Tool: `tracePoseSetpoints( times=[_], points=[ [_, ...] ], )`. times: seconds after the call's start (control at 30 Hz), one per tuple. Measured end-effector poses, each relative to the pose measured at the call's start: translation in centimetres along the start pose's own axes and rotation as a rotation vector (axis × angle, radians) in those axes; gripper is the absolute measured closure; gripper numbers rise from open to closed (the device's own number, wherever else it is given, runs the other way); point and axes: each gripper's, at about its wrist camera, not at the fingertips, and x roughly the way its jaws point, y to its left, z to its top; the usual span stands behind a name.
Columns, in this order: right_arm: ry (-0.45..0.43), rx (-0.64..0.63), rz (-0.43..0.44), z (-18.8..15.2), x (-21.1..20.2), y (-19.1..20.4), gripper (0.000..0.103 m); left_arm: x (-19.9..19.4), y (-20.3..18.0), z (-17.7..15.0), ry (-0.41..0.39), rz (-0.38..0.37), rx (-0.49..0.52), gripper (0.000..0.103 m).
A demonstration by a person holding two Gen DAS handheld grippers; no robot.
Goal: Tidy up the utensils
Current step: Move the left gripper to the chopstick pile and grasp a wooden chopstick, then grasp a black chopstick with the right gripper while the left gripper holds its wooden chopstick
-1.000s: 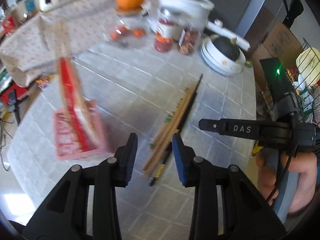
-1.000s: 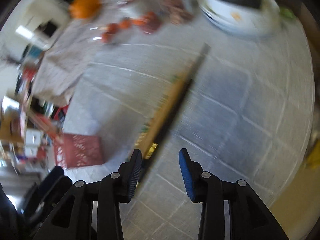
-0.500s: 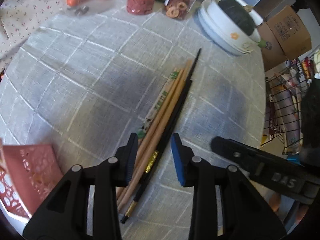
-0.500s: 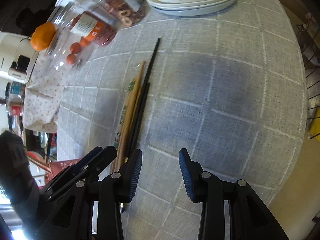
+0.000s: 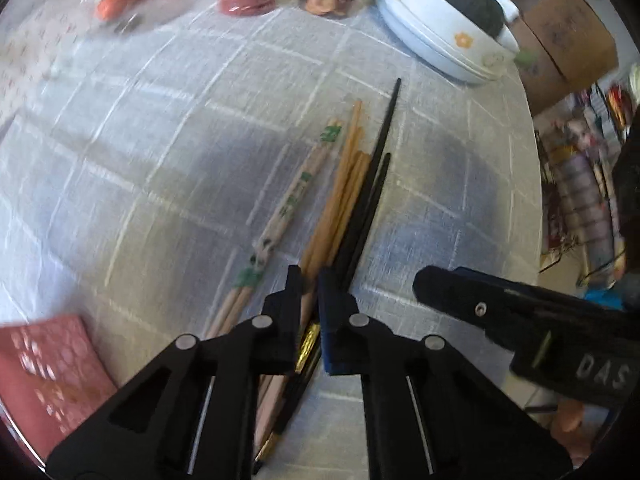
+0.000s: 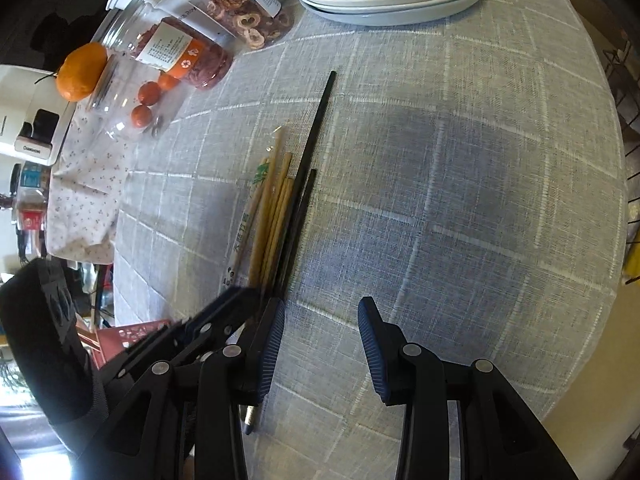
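Note:
A bundle of chopsticks lies on the grey checked tablecloth: wooden chopsticks (image 5: 344,200), black chopsticks (image 5: 376,184) and a paper-wrapped pair (image 5: 296,200). My left gripper (image 5: 310,280) has its jaws nearly closed around the near ends of the wooden and black chopsticks. The bundle also shows in the right wrist view (image 6: 280,208), with the left gripper (image 6: 240,300) at its near end. My right gripper (image 6: 320,328) is open and empty above the cloth, just right of the bundle.
A red perforated basket (image 5: 52,364) sits at the near left. Stacked white dishes (image 5: 448,40), jars of dried fruit (image 6: 224,20), small tomatoes (image 6: 146,100) and an orange (image 6: 80,72) stand at the back. The table edge (image 6: 580,360) runs on the right.
My left gripper has come down onto the chopsticks' near ends and its jaws have narrowed around them. My right gripper stayed open beside the bundle.

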Motion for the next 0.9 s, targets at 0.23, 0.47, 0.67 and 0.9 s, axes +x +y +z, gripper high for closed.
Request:
tracePoseSetpoints(
  times=[0.23,0.47,0.67,0.9],
  points=[
    [-0.001,-0.023,-0.005,-0.3,0.0,0.6,0.063,-1.4,1.5,-1.7,-0.029,-0.055,-0.072,0.096],
    [-0.008,-0.042,0.001,-0.3,0.1,1.5,0.063,-3.1,3.2,-3.0,-0.074,-0.122,-0.108,0.096],
    [0.005,-0.057,0.013,-0.2,0.9,2.6,0.063,-4.3,3.8,-5.0,-0.095,-0.159,-0.106,0.096],
    [0.043,-0.066,0.012,-0.4,3.1,4.1,0.073,-5.4,4.3,-7.4,-0.111,-0.145,-0.081,0.096]
  ],
)
